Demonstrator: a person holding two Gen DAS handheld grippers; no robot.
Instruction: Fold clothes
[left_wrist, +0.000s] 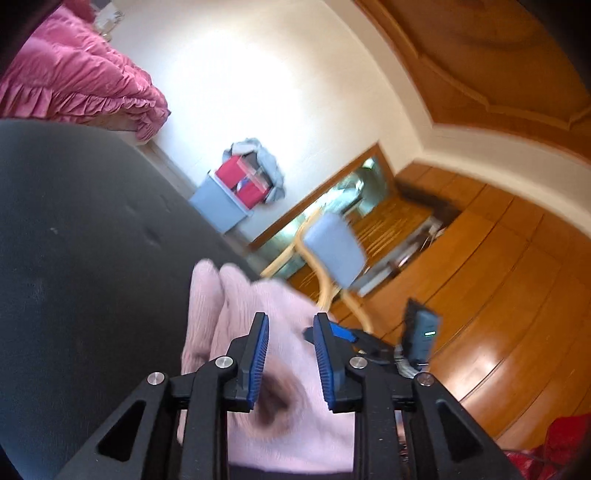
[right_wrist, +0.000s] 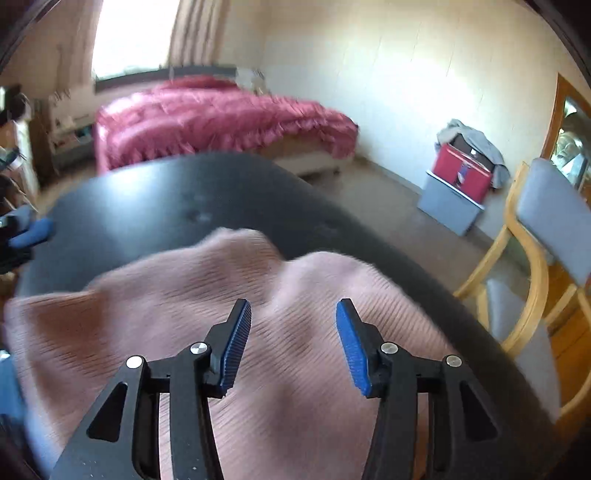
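Centrally, a pink ribbed knit garment lies on the black tabletop, at the near edge of the table. Its fabric is finely ribbed and bunched into soft folds, with two rounded humps along its far edge. In the left wrist view the same garment shows a dark blurred patch close to the camera; what that patch is cannot be told.

Right gripper: jaws spread well apart above the garment, blue pads facing each other, nothing pressed between them. The cloth is seen behind the gap; contact cannot be confirmed.

Left gripper: jaws parted by a narrower gap, released, with the garment visible beyond and below them. No cloth is pinched between the pads. The other gripper's blue fingertip shows just to the right of it.

Containers: a grey bin stands on the floor against the far wall, to the right of the bed. A red box sits on top of it. A grey cloth is draped over the red box. The contents of both are hidden.

Surroundings: a bed with a pink ruffled cover stands at the far side. A wooden chair with grey pads stands at the right of the table.
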